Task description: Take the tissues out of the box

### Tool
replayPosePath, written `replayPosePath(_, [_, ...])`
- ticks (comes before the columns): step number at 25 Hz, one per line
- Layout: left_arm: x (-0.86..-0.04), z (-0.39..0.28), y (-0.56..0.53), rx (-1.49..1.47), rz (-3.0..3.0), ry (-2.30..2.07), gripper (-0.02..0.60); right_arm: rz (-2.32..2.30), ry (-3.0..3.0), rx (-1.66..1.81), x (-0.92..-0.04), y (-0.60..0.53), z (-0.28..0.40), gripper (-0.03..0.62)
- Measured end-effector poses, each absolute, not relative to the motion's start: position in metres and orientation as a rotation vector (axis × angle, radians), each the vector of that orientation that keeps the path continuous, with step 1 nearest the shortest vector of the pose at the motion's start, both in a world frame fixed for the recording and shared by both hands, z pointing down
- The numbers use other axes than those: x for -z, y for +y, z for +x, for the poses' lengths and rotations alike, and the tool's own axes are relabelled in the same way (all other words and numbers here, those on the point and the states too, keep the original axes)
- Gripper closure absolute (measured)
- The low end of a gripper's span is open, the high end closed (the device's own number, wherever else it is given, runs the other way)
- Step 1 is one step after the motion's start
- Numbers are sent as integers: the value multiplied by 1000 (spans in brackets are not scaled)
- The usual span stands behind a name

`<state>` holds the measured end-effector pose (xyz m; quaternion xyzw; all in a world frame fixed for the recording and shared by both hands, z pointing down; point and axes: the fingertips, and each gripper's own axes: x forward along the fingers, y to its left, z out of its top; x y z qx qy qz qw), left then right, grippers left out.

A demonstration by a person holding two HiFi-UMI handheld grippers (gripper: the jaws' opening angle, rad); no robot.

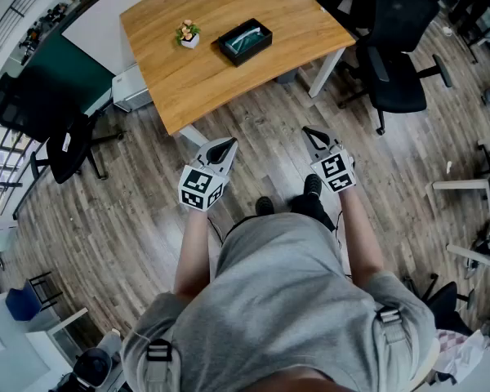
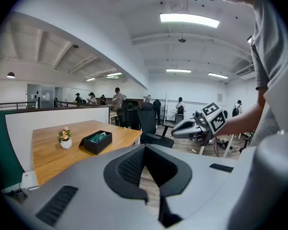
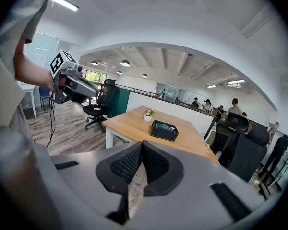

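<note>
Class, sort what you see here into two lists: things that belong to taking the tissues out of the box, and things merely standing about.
Belongs to the job:
- box
- tissues inside it
- left gripper, shut, empty
- right gripper, shut, empty

Just standing about:
- flower pot beside the box
- table, which only bears them
- chairs

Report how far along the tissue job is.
Done: nothing visible; the tissues sit inside the black tissue box on the wooden table. In hand: nothing; the left gripper and right gripper are both shut and empty, held over the floor short of the table. Left: reach the box, grip the tissues, pull them out.
</note>
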<state>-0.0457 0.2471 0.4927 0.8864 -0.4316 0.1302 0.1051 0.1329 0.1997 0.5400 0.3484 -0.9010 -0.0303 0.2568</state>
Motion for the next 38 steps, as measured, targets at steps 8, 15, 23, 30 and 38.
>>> replayPosePath(8, [-491,-46,251,-404,2634,-1263,563,941,-2442,87,-539,203,129,591])
replayPosePath(15, [-491,-46,250,-411,2641,-1251,563,930,-2468,124,-535,206,122,589])
replayPosePath(23, [-492,-45,251,-442,2647,-1254,563,919,-2478,139,-533,207,119,589])
replayPosePath(30, [-496,-41,256,-481,2658,-1249,563,896,-2530,85,-536,217,115,585])
replayPosePath(38, [-494,-35,255,-493,2670,-1251,561,898,-2533,85,-536,217,117,575])
